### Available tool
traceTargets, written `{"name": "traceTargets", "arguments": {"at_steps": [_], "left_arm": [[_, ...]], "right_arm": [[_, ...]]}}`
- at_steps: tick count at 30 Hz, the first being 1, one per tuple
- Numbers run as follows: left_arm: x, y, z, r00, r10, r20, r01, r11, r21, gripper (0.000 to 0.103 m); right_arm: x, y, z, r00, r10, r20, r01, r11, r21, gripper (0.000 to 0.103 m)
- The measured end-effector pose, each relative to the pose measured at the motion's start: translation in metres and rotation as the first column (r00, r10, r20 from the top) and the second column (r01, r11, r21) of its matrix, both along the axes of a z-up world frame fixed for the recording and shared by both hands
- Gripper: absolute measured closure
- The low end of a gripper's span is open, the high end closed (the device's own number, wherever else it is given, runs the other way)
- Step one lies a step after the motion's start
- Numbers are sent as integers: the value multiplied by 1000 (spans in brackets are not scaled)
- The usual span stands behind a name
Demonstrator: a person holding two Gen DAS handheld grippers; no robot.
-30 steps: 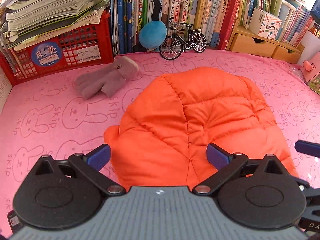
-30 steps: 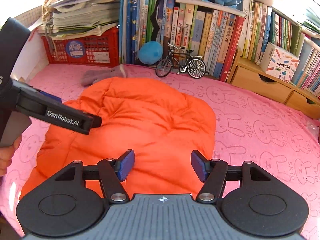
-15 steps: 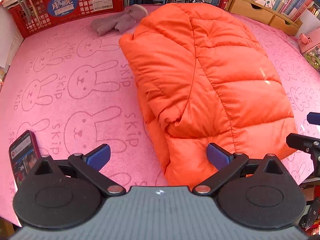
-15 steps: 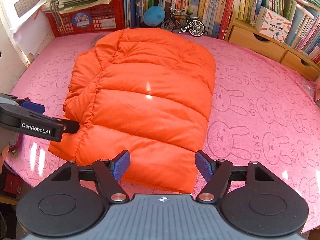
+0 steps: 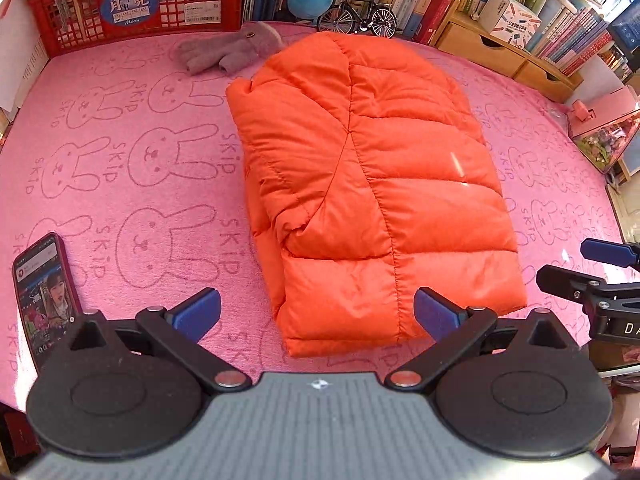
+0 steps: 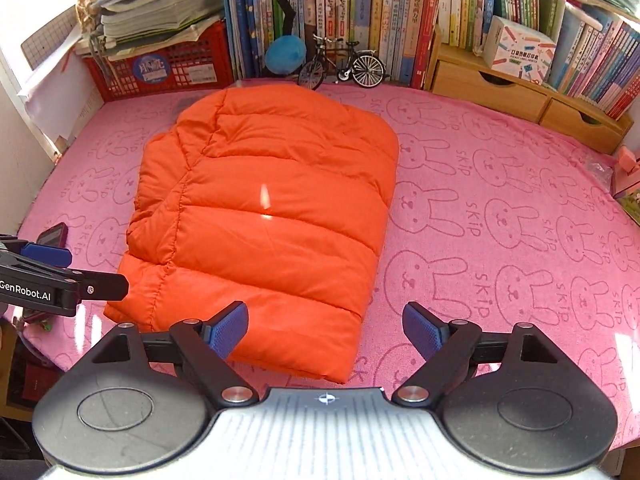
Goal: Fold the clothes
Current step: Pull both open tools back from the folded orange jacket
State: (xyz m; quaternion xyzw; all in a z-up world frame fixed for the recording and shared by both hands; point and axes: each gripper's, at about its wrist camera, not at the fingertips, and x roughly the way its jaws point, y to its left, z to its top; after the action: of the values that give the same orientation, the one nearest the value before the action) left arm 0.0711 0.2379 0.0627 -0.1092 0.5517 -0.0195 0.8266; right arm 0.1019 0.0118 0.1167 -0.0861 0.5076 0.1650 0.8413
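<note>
Right wrist – folded orange jacket [image 6: 264,216] beyond the opening right gripper [image 6: 326,330]

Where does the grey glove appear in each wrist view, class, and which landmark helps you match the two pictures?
Left wrist view: grey glove upper left, beside the orange jacket's far corner.
Right wrist view: not clearly visible; the jacket hides that spot.
Shared landmark: model bicycle before the books.

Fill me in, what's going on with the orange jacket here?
A person is folding clothes with two handheld grippers. The orange puffer jacket lies folded into a compact bundle on the pink bunny-print cloth. Neither gripper touches it: the left gripper is open above its near edge, and the right gripper has its jaws opening with nothing gripped. A grey glove and a phone lie off to the side.
</note>
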Motion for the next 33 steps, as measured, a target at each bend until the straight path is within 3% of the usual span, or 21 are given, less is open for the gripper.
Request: {"name": "traceTargets", "arguments": {"at_steps": [11,15,19,24,27,33], "left_arm": [[2,-21,3,999,-49,-12,49,999,20,0],[2,-22,0,998,-56,-23,56,998,25,0],[1,-19,-2,998,-60,-29,62,997,48,0],[-1,-8,-9,998,-30,-48,35,995,97,0],[-4,3,-13,998,-1,-62,9,991,135,0],[-6,14,-15,996,46,-73,-34,988,153,0]], "right_arm": [[-9,-12,-4,1000,4,12,-3,1000,-28,10],[-10,-12,-14,996,78,37,-76,995,-59,10],[-9,-13,-29,981,180,79,-166,975,-149,10],[-6,-24,-53,952,291,95,-243,908,-342,10],[-14,-23,-62,912,390,125,-298,842,-450,10],[-36,-6,-61,845,503,182,-398,819,-414,8]]}}
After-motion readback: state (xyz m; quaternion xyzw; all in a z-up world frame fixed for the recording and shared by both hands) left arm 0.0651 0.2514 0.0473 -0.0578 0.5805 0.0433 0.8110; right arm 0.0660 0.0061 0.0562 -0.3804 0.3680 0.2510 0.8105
